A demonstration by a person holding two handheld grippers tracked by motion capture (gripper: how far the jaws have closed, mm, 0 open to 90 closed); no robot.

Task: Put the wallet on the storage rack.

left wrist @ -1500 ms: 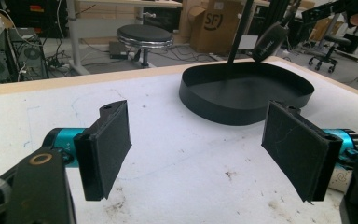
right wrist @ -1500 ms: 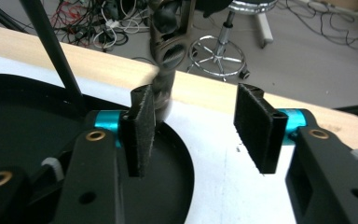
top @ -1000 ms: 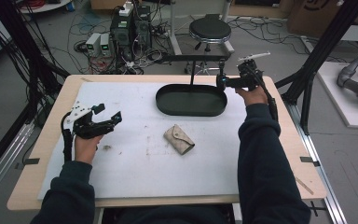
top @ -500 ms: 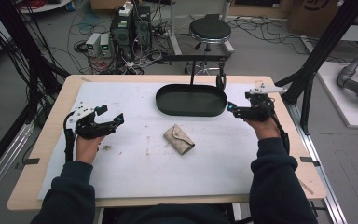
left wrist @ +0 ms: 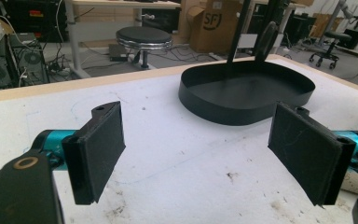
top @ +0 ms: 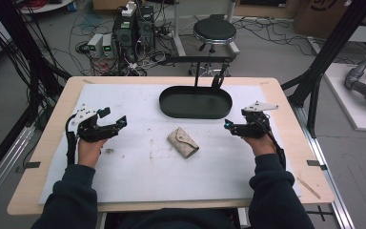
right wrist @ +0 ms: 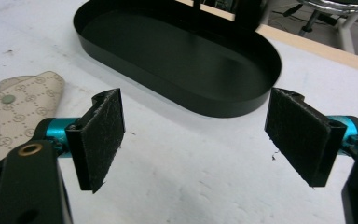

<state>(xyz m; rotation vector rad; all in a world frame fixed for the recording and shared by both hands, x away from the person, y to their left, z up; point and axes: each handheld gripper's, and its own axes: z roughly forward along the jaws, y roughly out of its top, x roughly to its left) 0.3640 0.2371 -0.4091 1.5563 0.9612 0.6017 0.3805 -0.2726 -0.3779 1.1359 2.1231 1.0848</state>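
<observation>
The fingers (left wrist: 98,151) of the left gripper (top: 106,125) and of the right gripper (top: 233,125) are held spread apart with nothing between them. A beige pouch (top: 183,142) lies mid-tabletop (top: 286,105), near a black tray (top: 196,102) toward the far edge.

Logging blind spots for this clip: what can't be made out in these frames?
- Pouch: in the right gripper view the left edge and the near tong pad cut it off; its contents are hidden by the closed flap.
- Tray: its far rim is cut by the top edge in the right gripper view.
- Right tongs: too small in the high view to judge their opening.
- Person's lap: hidden under the table.
</observation>
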